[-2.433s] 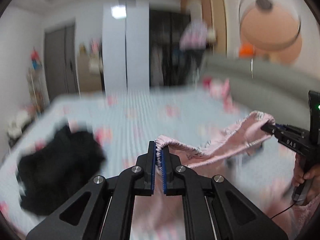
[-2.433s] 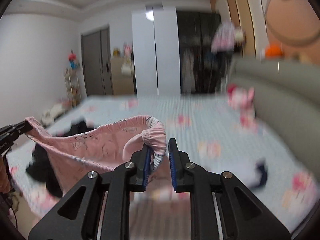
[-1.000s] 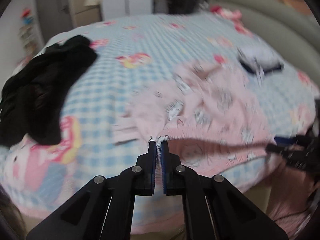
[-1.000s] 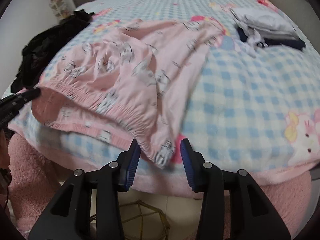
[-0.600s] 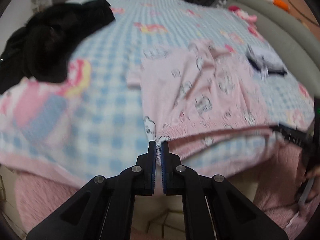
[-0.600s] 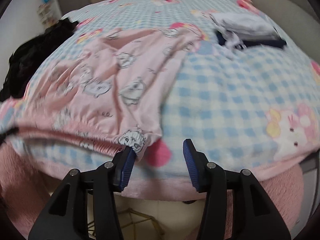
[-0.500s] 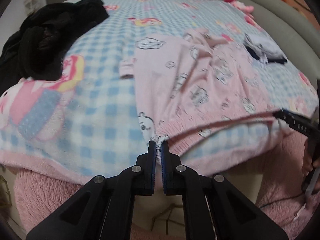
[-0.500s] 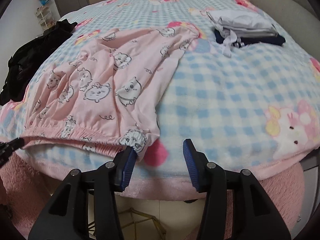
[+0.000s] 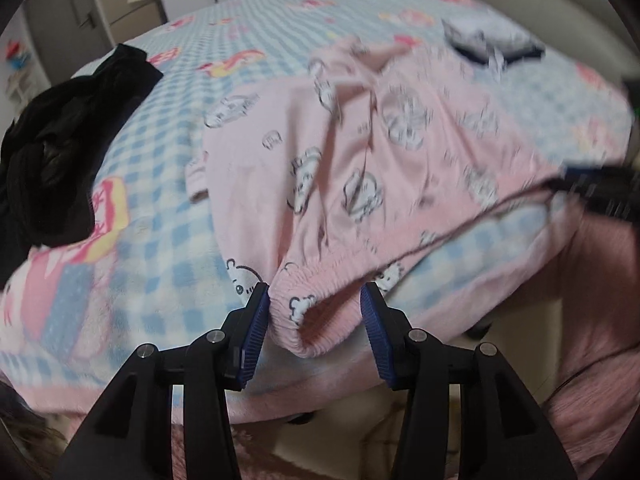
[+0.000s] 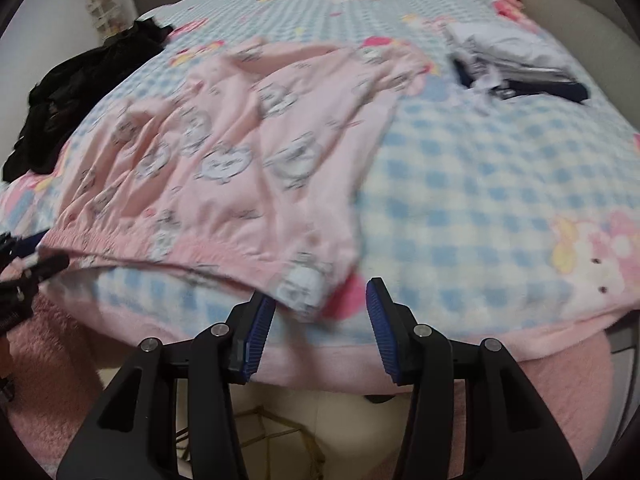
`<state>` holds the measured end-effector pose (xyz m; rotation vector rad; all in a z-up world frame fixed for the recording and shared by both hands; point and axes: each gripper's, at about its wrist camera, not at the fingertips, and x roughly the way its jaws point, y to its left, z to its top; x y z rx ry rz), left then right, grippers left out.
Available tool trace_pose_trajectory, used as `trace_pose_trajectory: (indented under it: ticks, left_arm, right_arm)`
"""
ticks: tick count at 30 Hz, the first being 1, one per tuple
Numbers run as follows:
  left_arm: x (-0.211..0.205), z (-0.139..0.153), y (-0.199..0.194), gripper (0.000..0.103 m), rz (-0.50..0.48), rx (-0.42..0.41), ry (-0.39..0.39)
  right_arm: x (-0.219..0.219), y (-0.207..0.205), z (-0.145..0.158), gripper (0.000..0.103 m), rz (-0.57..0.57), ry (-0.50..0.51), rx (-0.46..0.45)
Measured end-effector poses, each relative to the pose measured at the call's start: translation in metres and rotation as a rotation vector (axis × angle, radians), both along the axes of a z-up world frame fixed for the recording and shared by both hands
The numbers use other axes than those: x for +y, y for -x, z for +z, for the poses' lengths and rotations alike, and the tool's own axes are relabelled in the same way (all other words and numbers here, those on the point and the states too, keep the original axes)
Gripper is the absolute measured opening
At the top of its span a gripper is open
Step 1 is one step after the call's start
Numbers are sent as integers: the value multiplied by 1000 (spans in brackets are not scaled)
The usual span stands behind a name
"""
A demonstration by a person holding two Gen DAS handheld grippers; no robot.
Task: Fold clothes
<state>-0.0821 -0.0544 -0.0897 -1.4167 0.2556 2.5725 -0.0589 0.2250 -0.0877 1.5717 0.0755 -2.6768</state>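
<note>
Item: pink printed pyjama trousers [image 10: 224, 148], spread on the blue-checked bedspread [image 10: 480, 184], elastic waistband hanging at the near bed edge, legs running away toward the far side; some creases, and one leg end looks bunched. Left gripper [image 9: 312, 312]: jaws parted, one waistband corner lying loose between them, not pinched. Right gripper [image 10: 320, 312]: jaws parted, the other waistband corner just ahead of the tips, not gripped. Also present: black garment heap [image 9: 60, 152] to the left, well apart; a folded stack of pale and navy clothes [image 10: 516, 64] at the far right. Step judged: the spread-flat stage, garment laid out and let go, no fold yet visible. Next move would call for smoothing, then a fresh pinch on one edge to bring one leg over the other.
</note>
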Motion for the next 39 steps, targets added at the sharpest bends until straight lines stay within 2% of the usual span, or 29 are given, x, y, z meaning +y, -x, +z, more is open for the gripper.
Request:
trace_pose_trajectory:
  ticks: [1, 2, 5, 8, 10, 13, 15, 16, 18, 21, 23, 25, 28, 32, 35, 37, 39]
  left_arm:
    - [-1, 4, 0, 17, 13, 16, -1]
    - [-3, 7, 0, 9, 27, 33, -2]
    - [-7, 18, 1, 6, 66, 82, -5]
    - [-17, 36, -5, 6, 130, 140, -22]
    - [-25, 38, -11, 6, 170, 130, -34]
    - [-36, 19, -16, 6, 223, 63, -46]
    - [-45, 4, -17, 10, 265, -3, -77]
    - [-51, -5, -16, 14, 278, -62, -129]
    - [-59, -6, -19, 25, 290, -96, -219]
    - [-64, 17, -34, 30, 245, -8, -364]
    - [-68, 30, -36, 33, 220, 20, -475]
    - [-73, 29, -29, 33, 231, 22, -545]
    - [-72, 14, -11, 32, 273, -19, -531]
    - [-63, -9, -1, 32, 328, -123, -461]
    - [-61, -21, -13, 32, 349, -164, -355]
    - [-68, -26, -23, 33, 354, -185, -402]
    - [-76, -24, -30, 33, 338, -167, -521]
  right_arm:
    - [3, 0, 1, 48, -16, -19, 6]
    - [7, 0, 1, 48, -27, -19, 7]
    - [14, 4, 1, 48, -31, 23, -5]
    - [3, 2, 4, 48, 22, 56, 1]
    - [-5, 1, 5, 49, 60, 79, 6]
    - [-12, -1, 3, 49, 78, 104, -2]
    - [-16, -2, 0, 49, 86, 102, -18]
    - [-18, -2, -1, 52, 90, 98, -26]
    - [-19, -5, 1, 53, 104, 102, -36]
    - [-13, -12, 15, 53, 125, 138, -15]
    - [-5, -17, 28, 57, 124, 179, 23]
    - [7, -16, 37, 61, 74, 234, 70]
    - [15, 3, 26, 63, 3, 258, 51]
    - [7, 25, -7, 61, -13, 198, -54]
    - [11, 20, -17, 60, -25, 179, -66]
    - [20, 17, -18, 60, -49, 172, -66]
    - [33, 15, -17, 61, -77, 190, -64]
